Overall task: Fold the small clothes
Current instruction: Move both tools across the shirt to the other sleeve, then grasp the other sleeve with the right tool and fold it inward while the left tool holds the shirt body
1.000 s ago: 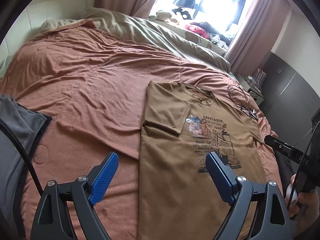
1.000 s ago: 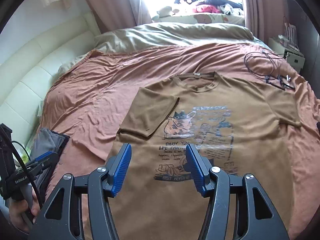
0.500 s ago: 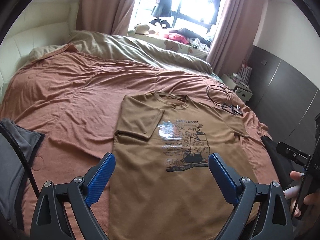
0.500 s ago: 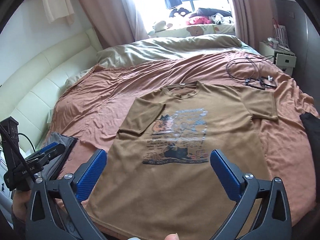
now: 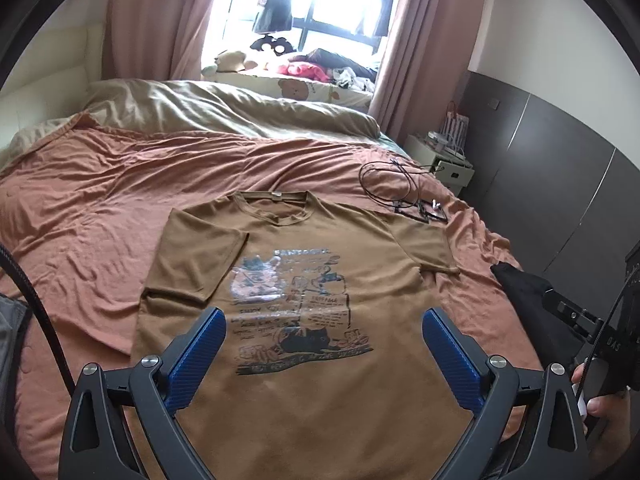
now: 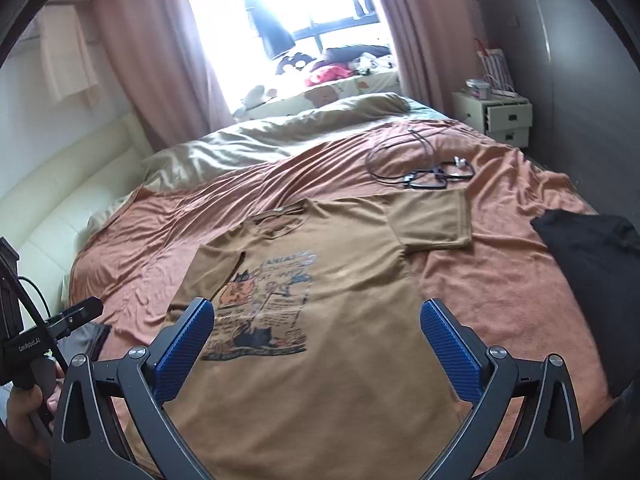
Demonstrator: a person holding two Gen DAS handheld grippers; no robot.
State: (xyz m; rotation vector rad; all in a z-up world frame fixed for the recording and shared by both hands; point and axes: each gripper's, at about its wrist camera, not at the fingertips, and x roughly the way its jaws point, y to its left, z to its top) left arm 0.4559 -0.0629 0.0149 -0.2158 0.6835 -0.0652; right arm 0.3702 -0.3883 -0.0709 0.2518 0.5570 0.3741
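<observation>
Both grippers hang above the near end of a bed, each with nothing between its blue pads. On the left gripper (image 5: pixel 322 330) the jaws are opening and already stand wide, with only air between them above the tee's print. On the right gripper (image 6: pixel 316 322) the jaws are spread fully apart, also above the tee and not touching it.

A brown tee (image 5: pixel 320 320) lies flat and face up on a rust blanket (image 5: pixel 100 220), collar toward the far end, hem at the near edge. Its left sleeve is folded in over the chest, beside the print. Its right sleeve (image 6: pixel 434 220) lies spread out flat to the right. The print (image 5: pixel 296 308) shows a cat, text and a dark strip along its base.

Just beyond the right sleeve lies a tangle of black cable (image 6: pixel 420 164). A black garment (image 6: pixel 592 264) sits on the blanket to the right of the tee, apart from it. A grey garment (image 5: pixel 10 344) lies at the left near edge. A beige duvet (image 5: pixel 224 112) is bunched at the far end, below a bright window with pink curtains (image 5: pixel 156 20). A white nightstand (image 6: pixel 500 118) stands at the far right. In each view a hand shows at the picture's edge, gripping the other tool's handle.
</observation>
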